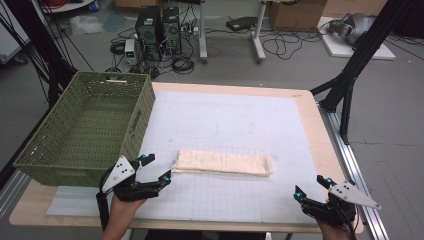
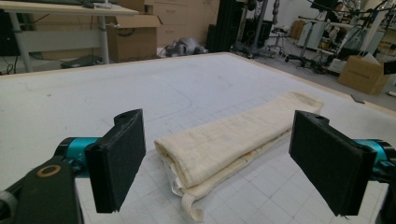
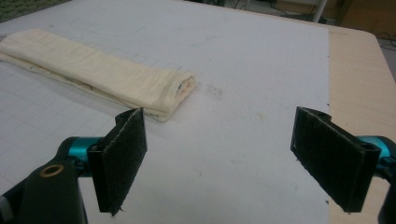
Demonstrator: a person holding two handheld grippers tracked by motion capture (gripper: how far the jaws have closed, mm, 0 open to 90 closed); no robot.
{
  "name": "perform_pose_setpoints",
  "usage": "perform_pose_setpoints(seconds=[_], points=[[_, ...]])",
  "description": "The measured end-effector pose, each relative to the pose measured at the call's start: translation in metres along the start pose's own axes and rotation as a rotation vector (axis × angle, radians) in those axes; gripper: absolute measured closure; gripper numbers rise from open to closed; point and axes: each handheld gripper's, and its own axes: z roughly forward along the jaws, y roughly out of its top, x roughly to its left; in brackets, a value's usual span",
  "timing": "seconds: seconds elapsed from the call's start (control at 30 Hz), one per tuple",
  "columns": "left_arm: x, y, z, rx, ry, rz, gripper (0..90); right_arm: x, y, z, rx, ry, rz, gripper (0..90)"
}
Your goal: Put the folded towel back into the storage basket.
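Left gripper (image 1: 156,166) and right gripper (image 1: 310,186) gape empty beside one folded cloth (image 1: 223,162) and one green basket (image 1: 85,127).

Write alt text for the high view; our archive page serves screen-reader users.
A folded cream cloth lies on a white gridded mat on a wooden table. The left claw sits open beside the cloth's left end, the right claw open near the table's right corner. A green woven plastic basket stands at left.
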Motion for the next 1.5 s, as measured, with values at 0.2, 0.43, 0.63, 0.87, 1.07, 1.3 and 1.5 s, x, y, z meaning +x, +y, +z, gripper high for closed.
perform_pose_setpoints(seconds=[0.2, 0.43, 0.63, 0.87, 1.07, 1.3, 1.5], points=[[0.001, 0.000, 0.001, -0.006, 0.004, -0.005, 19.0, -0.004, -0.002, 0.001, 0.005, 0.003, 0.008, 17.4], [0.000, -0.001, 0.002, 0.010, 0.003, -0.001, 19.2, -0.004, -0.003, 0.002, 0.010, 0.001, -0.005, 17.4], [0.003, 0.000, -0.001, 0.008, 0.012, -0.004, 19.7, -0.003, -0.003, 0.003, 0.016, 0.008, -0.010, 17.4], [0.006, 0.000, -0.004, -0.002, 0.016, -0.027, 19.7, -0.002, -0.003, 0.002, 0.024, 0.006, -0.036, 17.8], [0.004, 0.000, 0.001, -0.001, -0.016, -0.034, 19.9, -0.002, -0.002, 0.001, 0.006, -0.006, -0.033, 17.8], [-0.001, 0.001, 0.014, 0.036, -0.019, -0.065, 19.3, -0.003, -0.004, 0.001, 0.014, -0.001, -0.023, 17.8], [-0.005, 0.008, 0.030, 0.118, -0.011, -0.055, 19.8, -0.001, -0.003, -0.001, 0.001, -0.001, -0.024, 17.8]])
